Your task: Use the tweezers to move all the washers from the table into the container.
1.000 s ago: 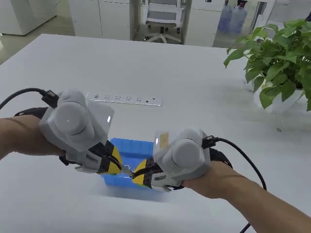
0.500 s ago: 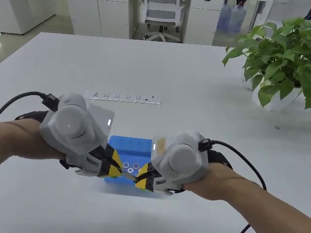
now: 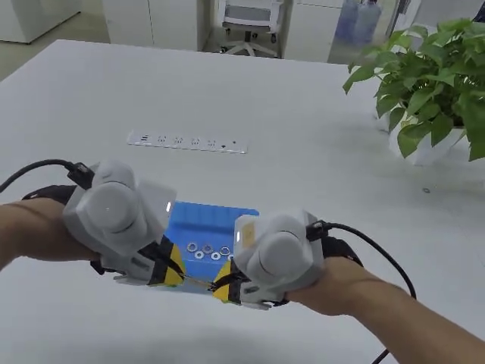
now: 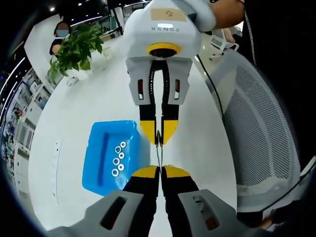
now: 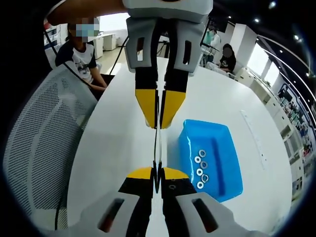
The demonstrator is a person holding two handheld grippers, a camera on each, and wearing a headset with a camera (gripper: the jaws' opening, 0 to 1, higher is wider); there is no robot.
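Observation:
A blue container [image 3: 214,217] sits on the white table and holds several washers [image 3: 208,251], also seen as washers [image 4: 118,158] and washers [image 5: 201,172]. At its near edge my two grippers face each other tip to tip. The left gripper [image 3: 173,274] and the right gripper [image 3: 222,287] are each shut on one end of thin metal tweezers [image 3: 198,282]. In the left gripper view the tweezers [image 4: 158,153] run from my left gripper [image 4: 159,171] to the right gripper [image 4: 159,134], beside the container [image 4: 101,148]. In the right gripper view the tweezers [image 5: 158,145] join the right gripper [image 5: 157,173] to the left one [image 5: 159,117].
A white power strip [image 3: 187,142] lies beyond the container. A potted plant [image 3: 428,83] stands at the far right. A mesh office chair [image 4: 256,128] is close to the table's near edge, and people sit behind it [image 5: 81,47]. The table [image 3: 318,152] spreads wide around the container.
Both grippers, still joined by the tweezers, have drawn back from above the container to its near edge. Washers in the container have come into sight. The head camera has tilted.

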